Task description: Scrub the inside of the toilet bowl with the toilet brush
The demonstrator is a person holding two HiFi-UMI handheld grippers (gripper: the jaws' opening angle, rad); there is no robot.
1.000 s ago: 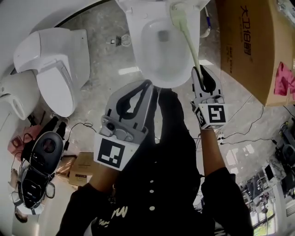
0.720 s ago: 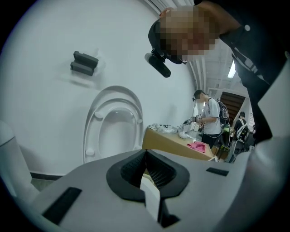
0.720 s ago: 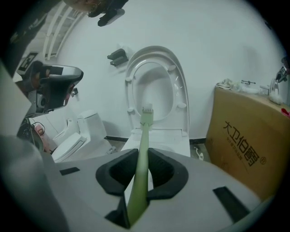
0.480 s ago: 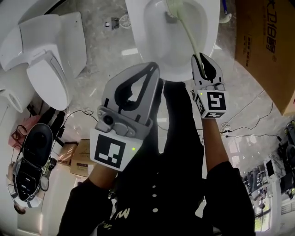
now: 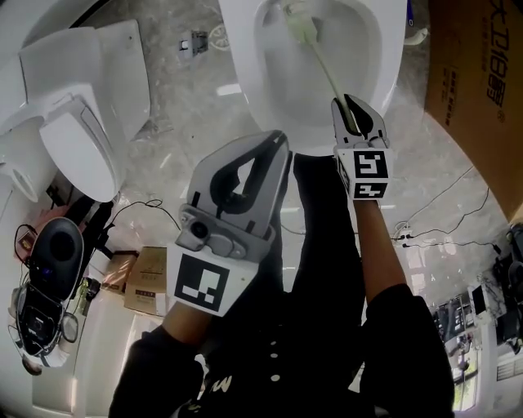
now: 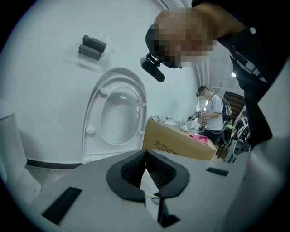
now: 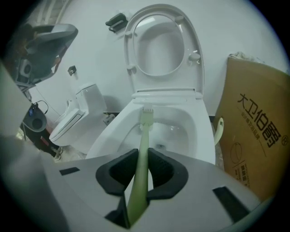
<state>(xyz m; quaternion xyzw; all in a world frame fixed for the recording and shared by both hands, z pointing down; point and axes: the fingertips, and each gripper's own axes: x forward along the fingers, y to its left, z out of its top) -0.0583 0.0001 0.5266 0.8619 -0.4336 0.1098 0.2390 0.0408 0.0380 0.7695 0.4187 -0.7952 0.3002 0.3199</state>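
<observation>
A white toilet bowl (image 5: 384,77) (image 7: 205,141) stands open, its seat and lid (image 7: 163,45) raised against the wall. My right gripper (image 5: 347,114) (image 7: 143,174) is shut on the pale green toilet brush (image 5: 327,69) (image 7: 142,154). The brush head (image 5: 299,23) (image 7: 147,114) reaches into the bowl near its far inner wall. My left gripper (image 5: 270,151) (image 6: 145,174) is shut with nothing in it and hangs in front of the person's dark clothing, to the left of the bowl's front rim.
A large cardboard box (image 5: 478,90) (image 7: 256,136) stands right of the bowl. A second white toilet (image 5: 78,122) (image 7: 72,122) with its lid down sits to the left. Cables (image 5: 441,220) run over the marble floor. A small box (image 5: 147,282) and dark gear (image 5: 49,269) lie at lower left.
The brush head has moved farther into the bowl, toward its back wall, and my right gripper has followed slightly forward. The left gripper has drifted a little to the right.
</observation>
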